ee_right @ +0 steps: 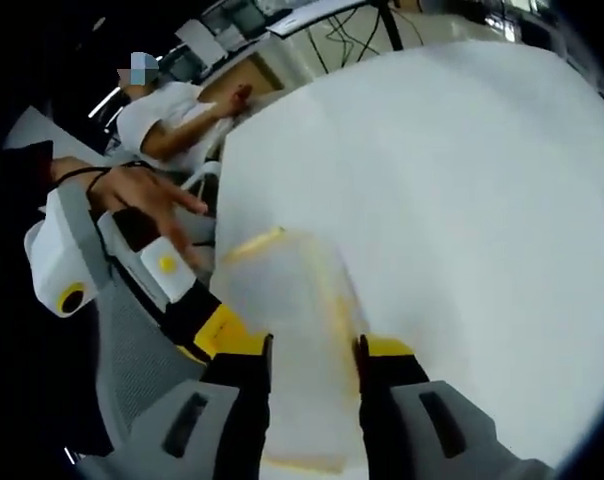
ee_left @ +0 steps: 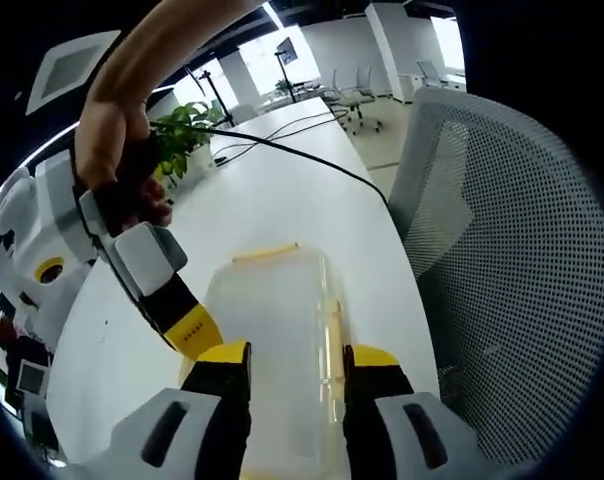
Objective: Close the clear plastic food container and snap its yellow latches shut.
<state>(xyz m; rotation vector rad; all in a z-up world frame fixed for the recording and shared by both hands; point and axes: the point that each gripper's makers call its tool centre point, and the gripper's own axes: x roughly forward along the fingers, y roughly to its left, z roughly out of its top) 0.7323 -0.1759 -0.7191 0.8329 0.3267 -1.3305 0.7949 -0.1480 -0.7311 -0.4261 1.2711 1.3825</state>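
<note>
— Container? Where?
— Clear container (ee_left: 282,340) flat on the white worktop (ee_left: 282,170), near its edge, lid down on top. Seen again, blurred, in the right gripper view (ee_right: 287,330).

— Latches?
— One yellow latch (ee_left: 265,253) along the far short end, another (ee_left: 334,335) down the long side next to the chair. Also faintly visible as yellow streaks in the right gripper view (too smeared to say whether snapped down).

— Left tongs?
— Left tongs (ee_left: 297,360) parted, straddling the near part of the container, one yellow-tipped jaw at each side of it. Gripping or just hovering over: cannot tell.

— Right tongs?
— Right tongs (ee_right: 312,350) parted too, jaws either side of the container from the opposite end. Contact not clear through the blur. Also entering the left gripper view from the left (ee_left: 187,325), held by a hand (ee_left: 117,150), yellow tip down at the container's side.

— Around it?
— Mesh chair (ee_left: 502,260) just beside the worktop. Black cable (ee_left: 312,158) trailing across the worktop, potted plant (ee_left: 182,135) at the far side. Person in a white top (ee_right: 172,115) beyond the worktop in the right gripper view.
</note>
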